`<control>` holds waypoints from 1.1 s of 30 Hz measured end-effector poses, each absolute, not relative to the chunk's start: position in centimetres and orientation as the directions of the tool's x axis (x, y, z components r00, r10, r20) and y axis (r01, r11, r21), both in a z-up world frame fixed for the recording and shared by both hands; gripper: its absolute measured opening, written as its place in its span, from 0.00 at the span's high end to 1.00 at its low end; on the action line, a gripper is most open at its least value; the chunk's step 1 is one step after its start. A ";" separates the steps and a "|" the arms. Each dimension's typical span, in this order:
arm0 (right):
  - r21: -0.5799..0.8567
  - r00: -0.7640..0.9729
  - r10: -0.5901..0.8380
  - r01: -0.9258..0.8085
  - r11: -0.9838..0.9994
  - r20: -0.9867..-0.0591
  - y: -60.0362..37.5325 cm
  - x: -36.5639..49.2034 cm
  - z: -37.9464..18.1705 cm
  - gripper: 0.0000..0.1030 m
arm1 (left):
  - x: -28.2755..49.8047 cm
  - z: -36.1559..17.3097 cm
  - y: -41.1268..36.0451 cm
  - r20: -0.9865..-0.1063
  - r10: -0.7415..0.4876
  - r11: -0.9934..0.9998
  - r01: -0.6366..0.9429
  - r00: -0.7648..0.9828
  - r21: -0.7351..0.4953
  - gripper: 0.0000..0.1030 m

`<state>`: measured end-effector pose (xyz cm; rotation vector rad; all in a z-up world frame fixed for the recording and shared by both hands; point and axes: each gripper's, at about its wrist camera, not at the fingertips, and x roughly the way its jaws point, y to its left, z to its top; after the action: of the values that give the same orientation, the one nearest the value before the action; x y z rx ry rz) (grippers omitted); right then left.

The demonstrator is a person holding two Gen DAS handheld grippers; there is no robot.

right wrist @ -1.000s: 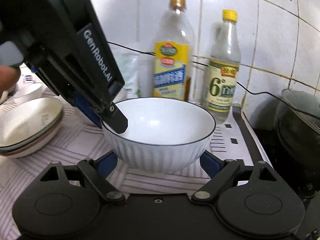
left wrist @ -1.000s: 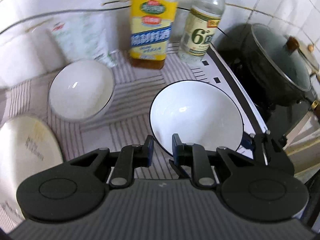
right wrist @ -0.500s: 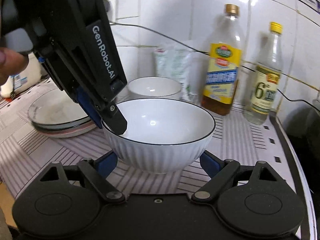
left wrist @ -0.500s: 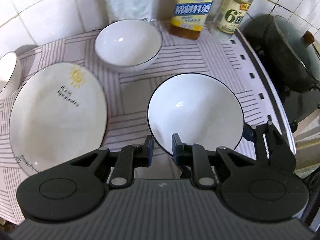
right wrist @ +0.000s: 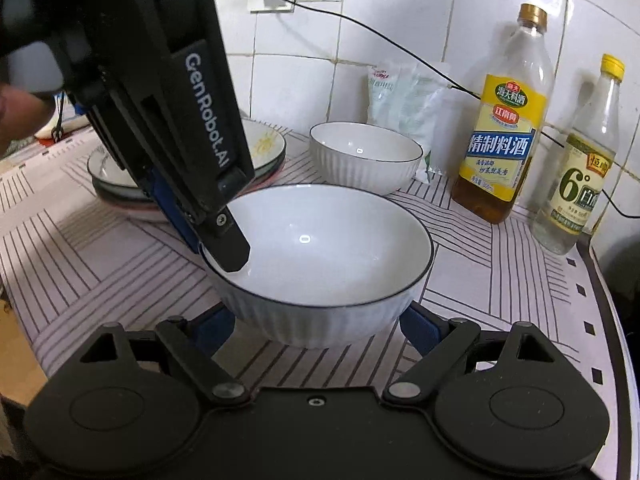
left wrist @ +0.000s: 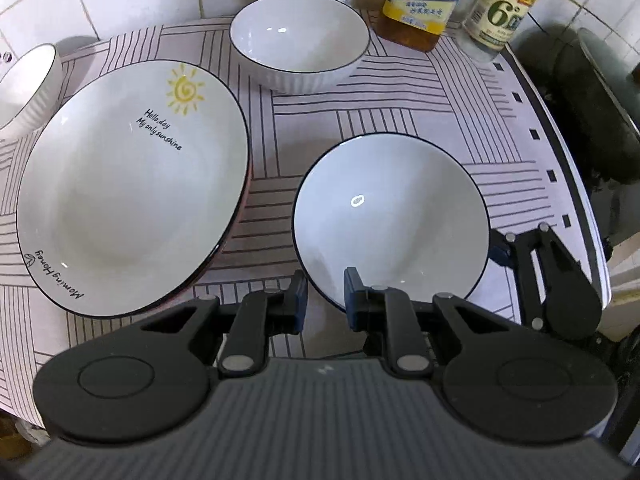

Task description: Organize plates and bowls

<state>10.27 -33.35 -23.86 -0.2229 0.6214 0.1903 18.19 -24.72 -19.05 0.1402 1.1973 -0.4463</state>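
A white ribbed bowl with a dark rim hangs just above the striped cloth, held from two sides. My left gripper pinches its near rim from above, one finger inside the bowl. My right gripper spans the bowl low down, its blue pads against both sides. A second white bowl stands behind. To the left lies a stack of plates, the top one with a yellow sun. A third bowl shows at the far left edge.
Two bottles, one yellow-labelled and one clear, stand against the tiled wall at the right. A plastic bag leans behind the second bowl. A dark pot sits on the stove beyond the cloth's right edge. A cable runs along the wall.
Both grippers have carried the bowl leftward and slightly down. The plate stack and the second bowl have come into fuller view; the bottles and pot have slid toward the right edge.
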 end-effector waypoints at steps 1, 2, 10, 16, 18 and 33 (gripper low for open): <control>-0.143 0.790 0.109 -0.241 0.960 -0.603 -33.3 10.3 -23.8 0.10 | 18.1 -19.1 -24.8 -0.920 -0.261 0.903 0.411 0.292 -0.126 0.83; -0.128 0.775 0.108 -0.237 0.963 -0.623 -33.4 10.6 -23.7 0.10 | 18.1 -19.1 -24.9 -0.920 -0.264 0.902 0.411 0.288 -0.130 0.83; -0.012 0.682 0.143 -0.217 0.976 -0.717 -34.1 11.5 -22.2 0.10 | 18.6 -19.4 -24.9 -0.931 -0.261 0.906 0.398 0.254 -0.146 0.83; 0.003 0.673 0.154 -0.220 0.976 -0.724 -34.8 9.8 -20.6 0.10 | 19.0 -18.9 -25.0 -0.940 -0.254 0.904 0.401 0.227 -0.148 0.82; 0.036 0.667 0.167 -0.205 0.978 -0.726 -35.3 9.6 -19.4 0.10 | 19.1 -18.2 -24.7 -0.945 -0.251 0.905 0.398 0.210 -0.152 0.80; 0.251 0.709 0.193 -0.023 0.968 -0.679 -37.7 10.6 -12.5 0.20 | 22.0 -11.0 -20.7 -0.902 -0.314 0.894 0.412 0.296 -0.176 0.69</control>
<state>10.59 -37.73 -12.48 0.2313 0.7755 0.1212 21.97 -20.65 -10.95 0.0957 1.1753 -0.4831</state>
